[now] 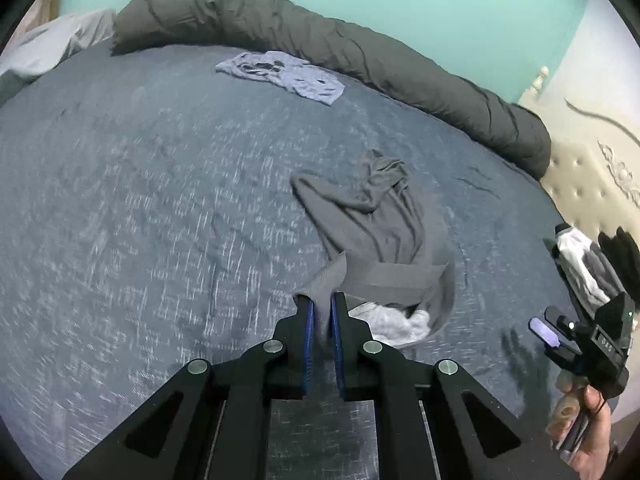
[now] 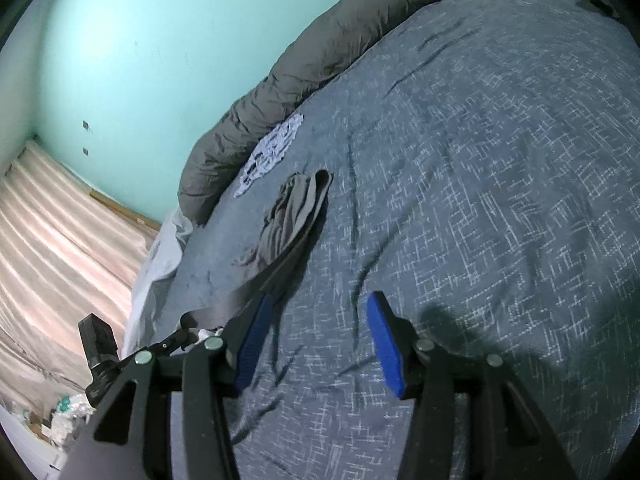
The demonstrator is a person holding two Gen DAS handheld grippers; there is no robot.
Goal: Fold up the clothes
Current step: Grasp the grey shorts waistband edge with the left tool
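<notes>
A crumpled grey garment [image 1: 380,232] lies on the blue-grey bedspread [image 1: 140,220]. My left gripper [image 1: 322,300] is shut on the garment's ribbed band, which is lifted off the bed between the blue pads. In the right wrist view the same garment [image 2: 292,216] stretches from the bed toward the left gripper [image 2: 192,326] at lower left. My right gripper [image 2: 320,296] is open over bare bedspread to the right of the garment, with nothing between its pads. In the left wrist view the right gripper [image 1: 540,317] hangs at the far right, held by a hand [image 1: 588,444].
A pale blue patterned garment [image 1: 280,74] lies flat near the back. A rolled dark grey duvet [image 1: 320,40] runs along the bed's far side by the teal wall. A pile of dark and white clothes [image 1: 592,264] sits at the right edge. A tufted headboard [image 1: 580,184] stands behind the pile.
</notes>
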